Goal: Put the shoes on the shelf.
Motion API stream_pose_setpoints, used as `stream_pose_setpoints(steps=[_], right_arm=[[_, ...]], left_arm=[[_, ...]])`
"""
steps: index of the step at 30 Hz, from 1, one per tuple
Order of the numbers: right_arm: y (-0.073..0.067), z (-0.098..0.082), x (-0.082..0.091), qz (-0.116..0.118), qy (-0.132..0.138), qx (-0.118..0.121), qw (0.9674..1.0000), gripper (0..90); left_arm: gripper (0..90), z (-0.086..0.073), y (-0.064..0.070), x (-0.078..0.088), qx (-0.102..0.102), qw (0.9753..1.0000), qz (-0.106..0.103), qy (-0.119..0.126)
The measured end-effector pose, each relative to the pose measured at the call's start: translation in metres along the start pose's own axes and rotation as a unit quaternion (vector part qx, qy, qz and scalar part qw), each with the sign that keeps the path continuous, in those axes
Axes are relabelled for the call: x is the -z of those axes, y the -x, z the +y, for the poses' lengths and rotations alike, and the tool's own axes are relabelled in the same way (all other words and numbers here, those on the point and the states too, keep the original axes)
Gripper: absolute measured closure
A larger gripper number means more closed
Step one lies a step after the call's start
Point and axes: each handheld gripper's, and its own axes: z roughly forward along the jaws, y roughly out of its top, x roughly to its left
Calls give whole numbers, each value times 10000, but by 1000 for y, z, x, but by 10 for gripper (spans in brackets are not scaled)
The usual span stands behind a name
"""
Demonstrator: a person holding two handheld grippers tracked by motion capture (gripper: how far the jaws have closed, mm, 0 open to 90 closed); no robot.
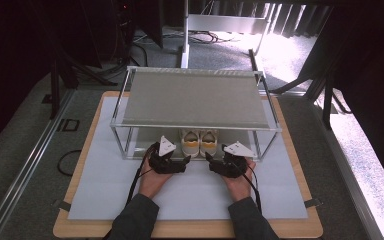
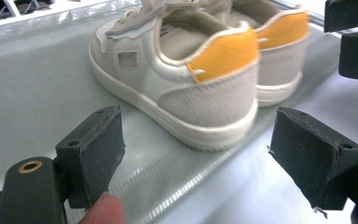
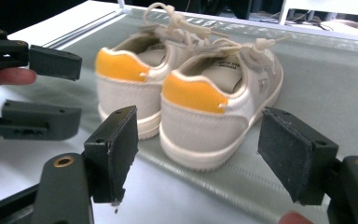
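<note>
Black jaws of the left gripper [image 2: 200, 154] and right gripper [image 3: 198, 158] stand wide, empty, just short of the heels of the shoes [image 1: 199, 142], which sit on the lower shelf [image 1: 142, 136]; the high view adds the rack's upper shelf [image 1: 190, 100].

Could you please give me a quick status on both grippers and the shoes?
Left gripper open, right gripper open, both empty. Pair of shoes on lower shelf, heels toward grippers. Nothing between jaws and heels.
</note>
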Motion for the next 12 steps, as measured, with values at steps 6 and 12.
stream_pose_setpoints(steps=[6, 12], right_arm=[[-3, -8, 21, -68, -71, 249, 9996, 283], [5, -15, 44, -138, -194, 256, 9994, 283]], left_arm=[[198, -11, 10, 21, -40, 9999, 5, -115], [201, -25, 19, 44, -42, 9995, 68, -300]])
